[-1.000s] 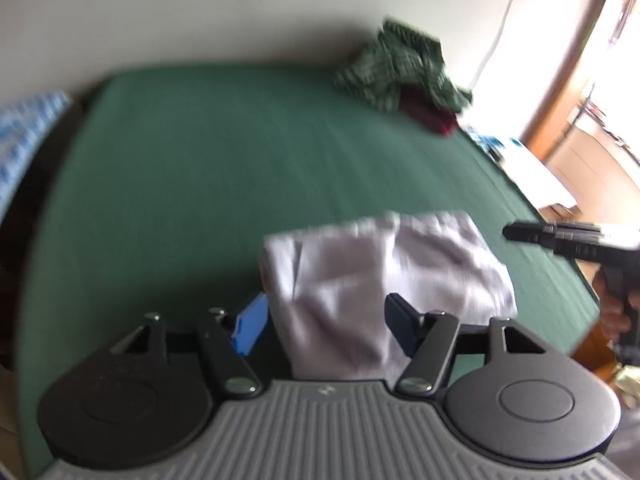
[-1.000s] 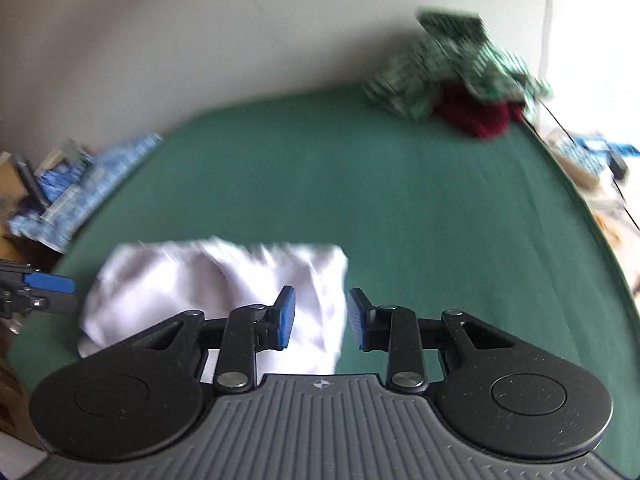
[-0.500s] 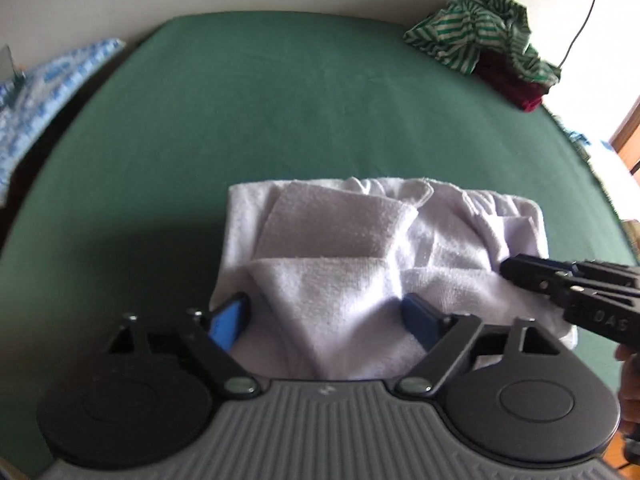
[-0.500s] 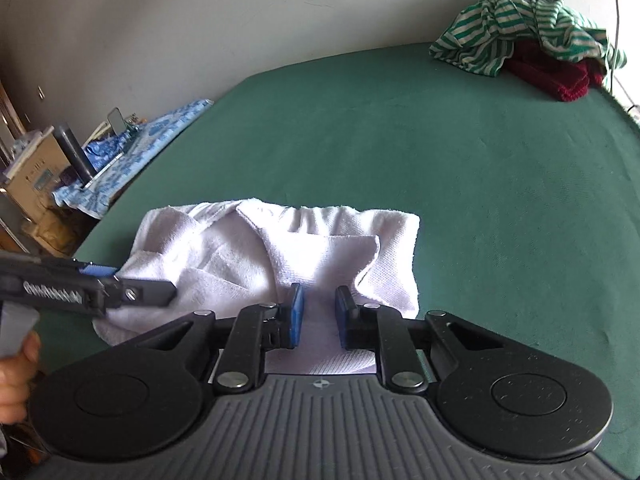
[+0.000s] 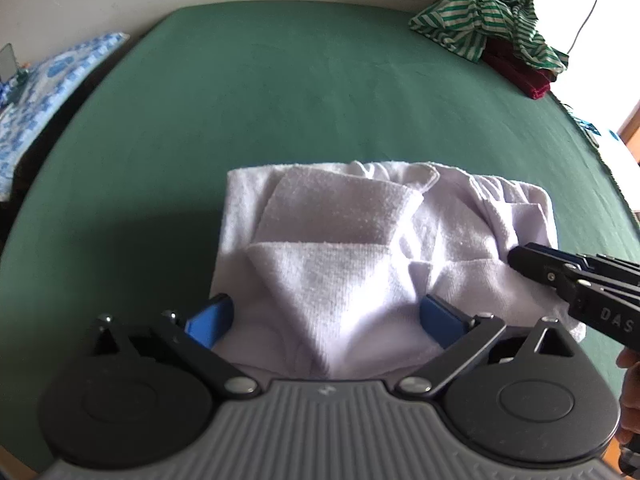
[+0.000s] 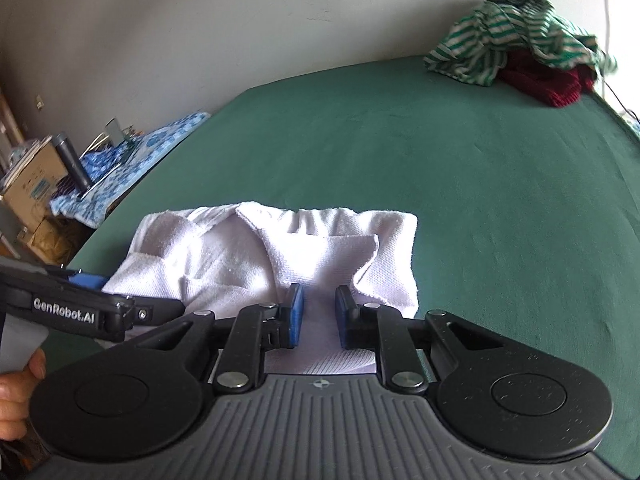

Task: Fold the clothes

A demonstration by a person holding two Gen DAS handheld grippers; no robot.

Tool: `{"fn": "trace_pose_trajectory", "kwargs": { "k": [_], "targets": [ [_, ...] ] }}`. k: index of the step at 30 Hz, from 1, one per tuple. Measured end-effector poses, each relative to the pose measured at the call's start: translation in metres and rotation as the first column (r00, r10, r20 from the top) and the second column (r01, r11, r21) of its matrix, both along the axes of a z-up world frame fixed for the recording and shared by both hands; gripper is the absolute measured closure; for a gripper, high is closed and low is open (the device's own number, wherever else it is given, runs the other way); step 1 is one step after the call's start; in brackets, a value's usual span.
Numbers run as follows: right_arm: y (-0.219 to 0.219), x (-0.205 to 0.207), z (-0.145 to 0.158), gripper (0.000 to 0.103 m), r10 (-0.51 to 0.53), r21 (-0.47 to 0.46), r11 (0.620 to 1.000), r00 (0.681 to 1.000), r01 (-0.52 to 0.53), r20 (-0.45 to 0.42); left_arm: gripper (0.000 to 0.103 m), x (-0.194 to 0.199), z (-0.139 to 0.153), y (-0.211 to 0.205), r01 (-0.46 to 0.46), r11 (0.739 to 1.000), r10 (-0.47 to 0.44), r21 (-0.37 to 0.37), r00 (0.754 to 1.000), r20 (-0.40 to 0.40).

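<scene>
A white terry garment [image 5: 340, 240] [image 6: 240, 252] lies folded in layers on the green bed [image 5: 280, 100], near its front edge. My left gripper [image 5: 326, 312] hangs over the garment's near left part. Its jaws are opening wide, with the cloth below and between them, and the blue pads [image 5: 212, 314] press on nothing. My right gripper [image 6: 319, 308] is over the garment's near right part. Its pads [image 6: 294, 312] stand a narrow gap apart, with flat cloth showing through the gap. The right gripper's tip [image 5: 516, 256] also shows in the left wrist view, at the cloth's right side.
A green-and-white striped garment [image 5: 480, 20] [image 6: 520, 40] sits heaped on a dark red one [image 5: 520, 72] at the bed's far right corner. A blue patterned cloth [image 6: 132, 160] and cardboard boxes [image 6: 32, 184] stand left of the bed. A hand [image 6: 16, 392] grips the left tool.
The left gripper came down and tipped over the garment while its jaws spread wider. The right gripper's jaws narrowed. The garment settled flat on the bed.
</scene>
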State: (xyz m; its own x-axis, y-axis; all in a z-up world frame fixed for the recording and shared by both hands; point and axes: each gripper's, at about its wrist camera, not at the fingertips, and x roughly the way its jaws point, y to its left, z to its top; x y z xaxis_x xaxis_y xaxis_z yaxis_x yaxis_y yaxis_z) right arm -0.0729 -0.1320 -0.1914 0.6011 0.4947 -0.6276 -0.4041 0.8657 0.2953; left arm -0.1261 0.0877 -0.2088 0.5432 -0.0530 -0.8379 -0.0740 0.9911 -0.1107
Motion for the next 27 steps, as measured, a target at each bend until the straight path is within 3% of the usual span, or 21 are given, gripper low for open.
{"fn": "trace_pose_trajectory", "kwargs": {
  "k": [21,25,27],
  "targets": [
    [0.028,-0.015,0.011,0.083,-0.211,-0.111,0.971,0.977,0.214,0.044,0.001,-0.011,0.001,0.024,0.173,0.984,-0.172,-0.043,0.985,0.019],
    [0.017,-0.026,0.033,0.079,-0.285,-0.006,0.958,0.956,0.286,0.068,0.001,-0.024,0.006,0.043,0.161,0.986,-0.159,-0.032,0.986,0.058],
    [0.012,-0.032,0.04,0.077,-0.298,0.031,0.954,0.953,0.297,0.054,0.001,-0.033,0.005,0.058,0.15,0.986,-0.145,-0.073,0.987,0.07]
  ]
}}
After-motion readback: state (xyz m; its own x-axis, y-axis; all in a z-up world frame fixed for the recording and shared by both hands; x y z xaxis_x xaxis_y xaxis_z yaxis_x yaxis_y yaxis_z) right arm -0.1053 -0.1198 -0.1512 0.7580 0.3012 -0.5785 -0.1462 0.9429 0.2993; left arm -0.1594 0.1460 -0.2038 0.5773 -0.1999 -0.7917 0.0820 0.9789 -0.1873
